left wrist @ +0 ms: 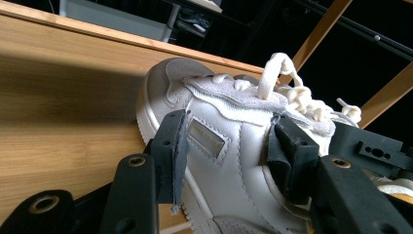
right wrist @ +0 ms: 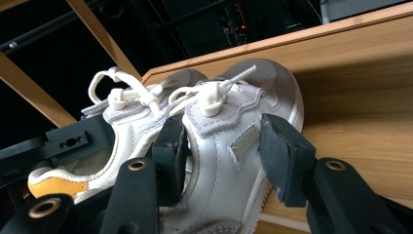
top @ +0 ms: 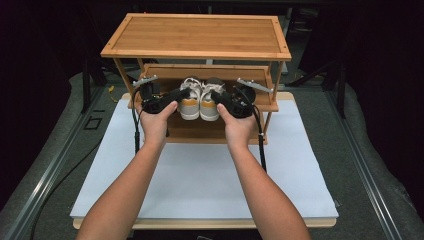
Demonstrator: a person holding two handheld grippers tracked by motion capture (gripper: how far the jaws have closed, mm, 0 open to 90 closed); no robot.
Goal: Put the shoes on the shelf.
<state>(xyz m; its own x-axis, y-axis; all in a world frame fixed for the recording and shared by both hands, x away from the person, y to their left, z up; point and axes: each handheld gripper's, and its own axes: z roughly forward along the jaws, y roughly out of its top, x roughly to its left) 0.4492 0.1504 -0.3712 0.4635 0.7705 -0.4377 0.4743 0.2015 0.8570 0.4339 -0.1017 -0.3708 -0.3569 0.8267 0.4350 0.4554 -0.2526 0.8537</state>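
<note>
A pair of white sneakers with orange heels sits side by side at the middle shelf (top: pixel 260 75) of a bamboo rack, toes pointing away from me. My left gripper (top: pixel 180 94) is shut on the left sneaker (top: pixel 190 104), its pads (left wrist: pixel 178 146) pressing the shoe's side and collar (left wrist: pixel 229 161). My right gripper (top: pixel 216 95) is shut on the right sneaker (top: pixel 210 104), with its pads (right wrist: pixel 285 156) clamped across the upper (right wrist: pixel 234 146) just below the laces. I cannot tell whether the soles rest on the shelf.
The rack's top shelf (top: pixel 200 35) overhangs the shoes, and a lower shelf (top: pixel 200 132) lies beneath my hands. Slim wooden posts (top: pixel 274 85) stand at the rack's corners. The rack stands on a white board (top: pixel 200 175), with grey floor and metal rails on either side.
</note>
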